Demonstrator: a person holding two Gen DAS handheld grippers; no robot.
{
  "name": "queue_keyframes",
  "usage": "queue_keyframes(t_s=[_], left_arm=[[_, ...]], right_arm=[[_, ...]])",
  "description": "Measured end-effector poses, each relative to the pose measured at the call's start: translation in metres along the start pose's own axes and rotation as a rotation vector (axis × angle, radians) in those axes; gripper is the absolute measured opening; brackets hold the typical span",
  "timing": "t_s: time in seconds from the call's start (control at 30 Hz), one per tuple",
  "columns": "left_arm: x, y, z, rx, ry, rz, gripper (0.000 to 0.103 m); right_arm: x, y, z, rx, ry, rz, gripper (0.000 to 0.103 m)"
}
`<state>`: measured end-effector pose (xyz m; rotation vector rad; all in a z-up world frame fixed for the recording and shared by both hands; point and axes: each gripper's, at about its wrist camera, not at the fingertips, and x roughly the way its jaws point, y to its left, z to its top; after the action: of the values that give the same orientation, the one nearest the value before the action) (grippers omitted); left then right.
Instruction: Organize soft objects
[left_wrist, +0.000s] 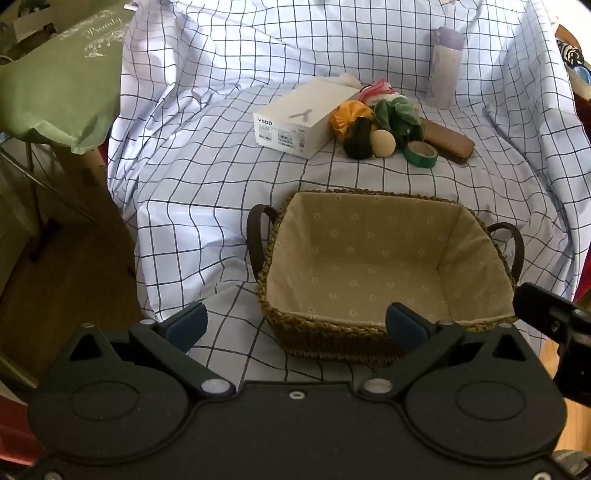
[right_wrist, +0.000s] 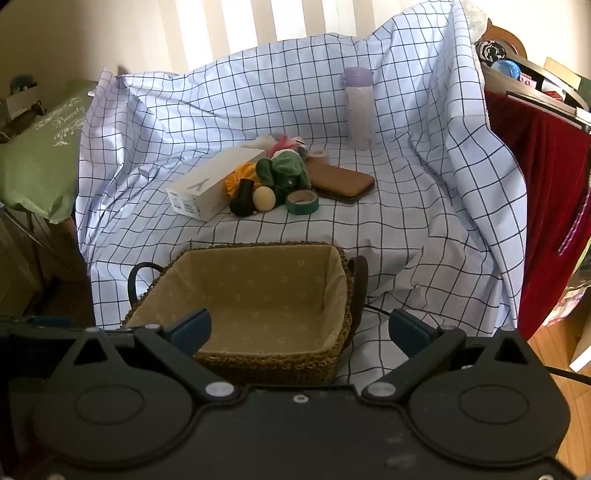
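Nearest us sits the lined basket (left_wrist: 373, 258), empty to receive soft items from the pile (left_wrist: 380, 125) beyond. We hold the left gripper (left_wrist: 295, 326) and right gripper (right_wrist: 300, 328) wide open, gripping nothing.

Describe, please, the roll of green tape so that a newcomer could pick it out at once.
Start at the woven basket on the checked cloth and look beyond it to the cluster beside the white box. The green tape roll lies flat at the cluster's near edge, by the brown case. It alone is a hollow ring.

"Y500" on white box (left_wrist: 295, 122); "Beauty" on green bag (left_wrist: 62, 81)
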<state>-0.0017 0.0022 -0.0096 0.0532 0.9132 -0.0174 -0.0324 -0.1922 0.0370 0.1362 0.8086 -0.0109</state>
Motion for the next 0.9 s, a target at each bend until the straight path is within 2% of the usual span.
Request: queue_keyframes(t_s=[0.9], left_arm=[[0.0031, 0.0003, -0.0011, -0.004, 0.011, 0.000, 0.100]], right_arm=[[0.0012, 0.0011, 0.0007, -0.001, 0.009, -0.002, 0.103]])
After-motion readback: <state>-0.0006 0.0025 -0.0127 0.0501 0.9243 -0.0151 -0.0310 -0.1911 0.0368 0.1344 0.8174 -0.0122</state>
